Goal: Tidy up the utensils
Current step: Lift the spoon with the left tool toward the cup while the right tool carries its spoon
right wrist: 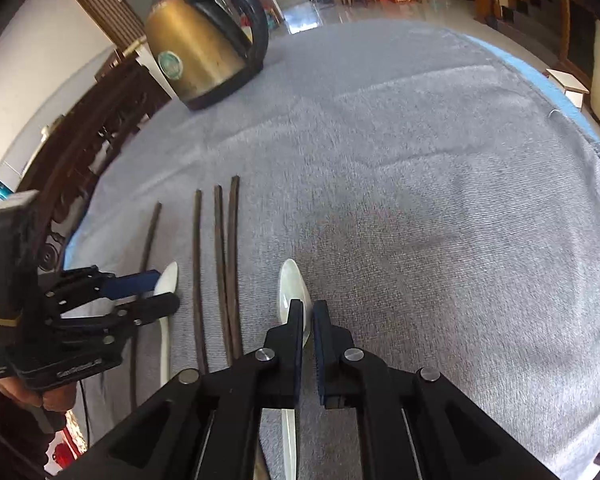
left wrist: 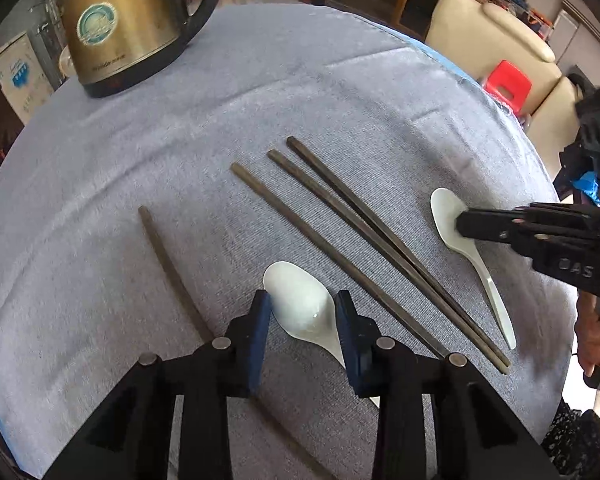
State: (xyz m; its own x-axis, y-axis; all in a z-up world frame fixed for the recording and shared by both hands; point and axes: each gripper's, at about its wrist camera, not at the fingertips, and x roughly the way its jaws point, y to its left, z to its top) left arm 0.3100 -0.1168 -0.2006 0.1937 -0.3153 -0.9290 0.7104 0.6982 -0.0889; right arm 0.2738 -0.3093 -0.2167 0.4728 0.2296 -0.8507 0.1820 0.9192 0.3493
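The left gripper (left wrist: 303,304) stands open, its blue-padded fingers (left wrist: 260,320) on either side of the bowl of a white ceramic spoon (left wrist: 300,304) that lies on the cloth; whether the pads touch it is unclear. The right gripper (right wrist: 308,312) has its fingers drawn close together over the bowl of a second white spoon (right wrist: 294,284), with a narrow gap between the pads; whether it pinches the rim cannot be told. From the left wrist view the right gripper's black tip (left wrist: 466,224) rests against that spoon's bowl.

Between the two spoons lie three dark, slender, square-ended chopsticks (left wrist: 340,248), roughly parallel, two of them nearly touching. A fourth chopstick (left wrist: 168,264) lies apart on the far side of the left gripper's spoon.

All rest on a table covered with a grey, finely ribbed cloth (left wrist: 220,120), creased in places, with a blue edge showing. Near the far edge stands a brass-coloured metal kettle (left wrist: 128,28) with a black handle and base and a round sticker. Beyond are a cream sofa (left wrist: 500,40), a red plastic stool (left wrist: 508,84) and a glossy tiled floor (right wrist: 308,12).
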